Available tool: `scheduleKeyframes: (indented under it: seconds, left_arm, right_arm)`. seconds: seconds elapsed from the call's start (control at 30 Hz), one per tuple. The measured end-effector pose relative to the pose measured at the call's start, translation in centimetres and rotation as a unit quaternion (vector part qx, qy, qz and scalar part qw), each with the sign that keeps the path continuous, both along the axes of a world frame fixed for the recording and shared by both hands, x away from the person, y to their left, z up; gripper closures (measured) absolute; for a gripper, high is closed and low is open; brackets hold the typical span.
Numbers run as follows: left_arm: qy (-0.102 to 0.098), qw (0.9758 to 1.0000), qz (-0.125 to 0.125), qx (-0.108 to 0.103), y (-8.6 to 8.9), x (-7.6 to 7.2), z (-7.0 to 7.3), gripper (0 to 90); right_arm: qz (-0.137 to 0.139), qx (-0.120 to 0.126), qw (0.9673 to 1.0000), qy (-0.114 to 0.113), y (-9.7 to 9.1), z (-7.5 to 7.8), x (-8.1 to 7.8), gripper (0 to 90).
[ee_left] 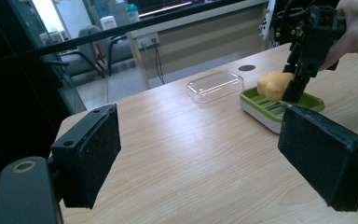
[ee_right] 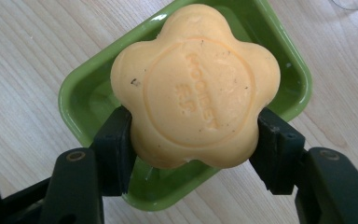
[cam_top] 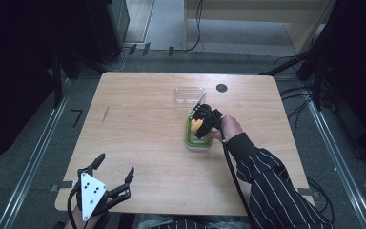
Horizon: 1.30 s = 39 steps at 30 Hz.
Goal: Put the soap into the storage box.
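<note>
Right gripper (cam_top: 201, 125) clamped on the soap (ee_right: 195, 86) — a yellow-orange, flower-shaped bar with an embossed ring and lettering on its face. Jaws press its two opposite sides. The soap sits directly over the green soap dish (ee_right: 84, 107); whether it touches the dish floor, cannot tell. The dish stands on the table (cam_top: 138, 124), right of centre.

Clear lid (cam_top: 188, 94) lies on the table just beyond the dish, apart from it.

Left gripper (cam_top: 114, 175) at the near left edge of the table, well away from the dish — jaws wide apart, nothing between the pads (ee_left: 95, 151).
</note>
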<state>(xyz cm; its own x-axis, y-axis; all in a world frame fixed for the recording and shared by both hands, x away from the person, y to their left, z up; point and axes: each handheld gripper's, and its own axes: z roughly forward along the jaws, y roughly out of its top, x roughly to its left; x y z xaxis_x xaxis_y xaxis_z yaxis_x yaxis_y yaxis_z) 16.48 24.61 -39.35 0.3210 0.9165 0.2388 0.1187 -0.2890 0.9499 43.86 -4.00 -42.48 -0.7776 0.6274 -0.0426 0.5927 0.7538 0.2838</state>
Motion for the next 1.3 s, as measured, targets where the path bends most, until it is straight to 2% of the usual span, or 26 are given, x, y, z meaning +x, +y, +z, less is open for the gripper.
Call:
scheduleKeyframes:
  seconds: [0.6, 1.3]
  left_arm:
    - [0.000, 1.0000, 0.000, 0.000, 0.0, 0.0, 0.0, 13.0]
    - [0.000, 1.0000, 0.000, 0.000, 0.0, 0.0, 0.0, 13.0]
  right_arm:
    - [0.005, -0.013, 0.9999, 0.005, 0.7, -1.3, 0.3, 40.0]
    - [0.011, -0.026, 0.9996, 0.005, 0.9, -2.0, 0.4, 39.9]
